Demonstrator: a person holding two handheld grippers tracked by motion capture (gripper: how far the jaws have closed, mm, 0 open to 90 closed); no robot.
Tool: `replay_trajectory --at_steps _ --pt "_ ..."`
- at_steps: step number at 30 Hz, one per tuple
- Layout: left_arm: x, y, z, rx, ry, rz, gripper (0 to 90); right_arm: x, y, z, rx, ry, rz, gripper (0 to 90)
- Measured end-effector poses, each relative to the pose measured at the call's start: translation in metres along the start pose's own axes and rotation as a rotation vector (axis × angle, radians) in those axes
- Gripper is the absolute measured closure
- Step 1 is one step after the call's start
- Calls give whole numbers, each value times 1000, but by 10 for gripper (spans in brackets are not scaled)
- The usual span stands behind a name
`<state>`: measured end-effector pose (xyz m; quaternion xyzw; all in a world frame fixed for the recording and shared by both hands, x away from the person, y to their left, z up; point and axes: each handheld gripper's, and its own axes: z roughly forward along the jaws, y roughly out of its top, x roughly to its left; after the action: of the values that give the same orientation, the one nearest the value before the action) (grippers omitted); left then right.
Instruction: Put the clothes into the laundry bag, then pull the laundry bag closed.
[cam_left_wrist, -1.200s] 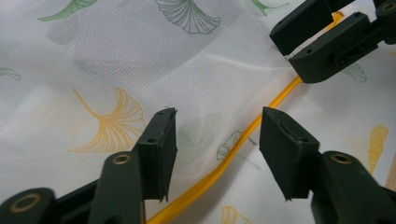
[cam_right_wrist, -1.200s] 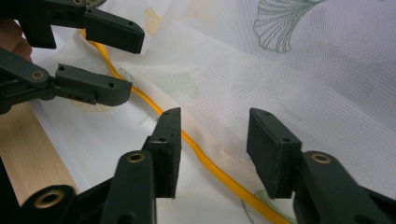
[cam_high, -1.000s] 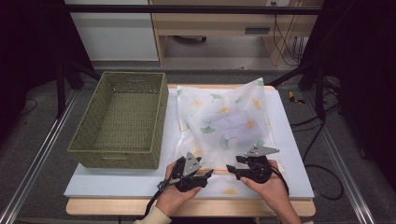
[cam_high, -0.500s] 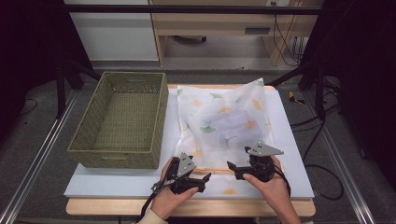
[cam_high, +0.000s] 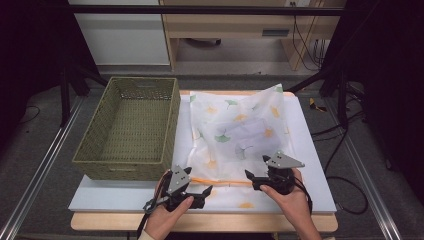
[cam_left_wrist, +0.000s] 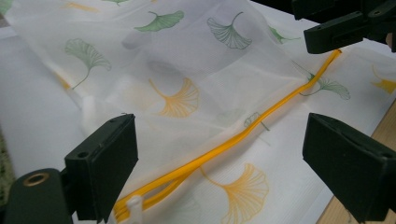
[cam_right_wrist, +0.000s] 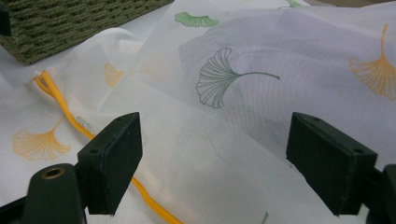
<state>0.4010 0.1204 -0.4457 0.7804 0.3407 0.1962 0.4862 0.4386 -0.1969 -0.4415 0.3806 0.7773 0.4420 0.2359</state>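
Observation:
A white mesh bag (cam_high: 240, 130) printed with ginkgo leaves lies flat on the white board, and a pale folded item shows through it. Its orange zipper (cam_high: 220, 182) runs along the near edge. My left gripper (cam_high: 206, 190) hovers off the zipper's left end. Its jaws have just been opening, and in the left gripper view (cam_left_wrist: 223, 140) the zipper (cam_left_wrist: 261, 122) lies loose below and between them. My right gripper (cam_high: 250, 177) sits at the zipper's right end. Its jaws opened and have just come in slightly, and they stand wide over bare mesh (cam_right_wrist: 215, 140) without pinching anything.
An empty green woven basket (cam_high: 130, 125) stands on the left, touching the board (cam_high: 310, 150). The table's wooden front edge (cam_high: 225, 222) runs just behind my hands. Black stands and cables flank the table. The basket's corner (cam_right_wrist: 70, 18) shows in the right gripper view.
My left gripper has pulled back toward the near left, away from the zipper, and its jaws have spread. The right gripper has stayed in place with its jaws wider than before.

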Motion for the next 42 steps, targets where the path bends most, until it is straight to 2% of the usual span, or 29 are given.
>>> replay_trajectory --at_steps 6,11,14,16,20,21,22,23,27,31,32,36,38,40,42 --pt "5 -5 -15 -21 18 -32 160 2 1 -1 -2 3 -3 239" --pt "6 -11 -27 7 52 -45 180 2 1 0 3 5 1 238" --pt "9 -14 -34 9 63 -63 199 3 0 0 8 5 4 238" --pt "11 -15 -39 8 75 -58 222 3 0 1 9 5 3 238" --pt "14 -19 -46 23 115 -46 310 2 0 1 10 7 9 237" --pt "15 -19 -47 22 123 -51 366 2 0 1 12 6 11 237" --pt "16 -20 -48 26 125 -48 366 2 0 1 12 6 11 237" --pt "17 -21 -48 40 140 -35 405 2 -1 1 15 7 9 237" --pt "17 -26 -43 89 172 -20 526 3 -1 2 20 10 10 237" --pt "22 -28 -42 128 198 -22 613 4 0 2 19 11 3 237" --pt "24 -29 -42 129 204 -35 639 4 0 2 20 12 4 238" --pt "32 -33 -33 141 183 -68 715 5 -1 4 29 15 2 240" --pt "33 -34 -27 143 182 -63 748 7 0 4 30 19 -2 241" --pt "33 -34 -20 154 200 -44 770 8 0 4 31 22 -4 243" --pt "34 -35 -15 158 198 -47 786 9 0 5 33 24 -1 244"
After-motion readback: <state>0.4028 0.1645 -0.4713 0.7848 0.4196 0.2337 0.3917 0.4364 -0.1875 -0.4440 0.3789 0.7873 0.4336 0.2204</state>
